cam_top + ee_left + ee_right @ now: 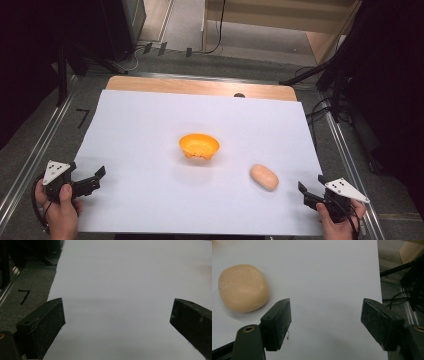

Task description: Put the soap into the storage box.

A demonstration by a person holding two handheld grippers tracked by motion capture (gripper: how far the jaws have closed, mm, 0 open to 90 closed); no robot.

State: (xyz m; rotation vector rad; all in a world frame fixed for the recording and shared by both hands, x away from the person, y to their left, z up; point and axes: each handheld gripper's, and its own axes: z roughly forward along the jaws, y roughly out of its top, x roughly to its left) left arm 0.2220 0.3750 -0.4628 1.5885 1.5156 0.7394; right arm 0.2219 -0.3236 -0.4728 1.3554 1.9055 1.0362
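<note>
From my station I find both grippers parked at the near edge of the white sheet (150, 130), one at each lower corner, and neither is in contact with any object.

Left gripper (99, 176): held low at the sheet's near left corner. In the left gripper view (117, 322) its 2 jaws stand wide apart with bare white paper between them. I record it as open and empty.

Right gripper (303, 192): held at the near right corner. In the right gripper view (325, 320) its 2 jaws are parted, again with bare paper between the pads. I record it as open and empty.

Tan bun-shaped object (264, 177): it lies flat on the sheet, right of centre, near the right gripper but apart from it. In the right gripper view the object (243, 288) sits ahead of and outside the left-hand jaw, not between the jaws.

Orange bowl (199, 145): it stands near the middle of the sheet, beyond and to the left of the tan object, well apart from both grippers. I cannot tell whether anything is inside it.

The sheet covers a wooden table (200, 86), whose far edge shows beyond the paper.
</note>
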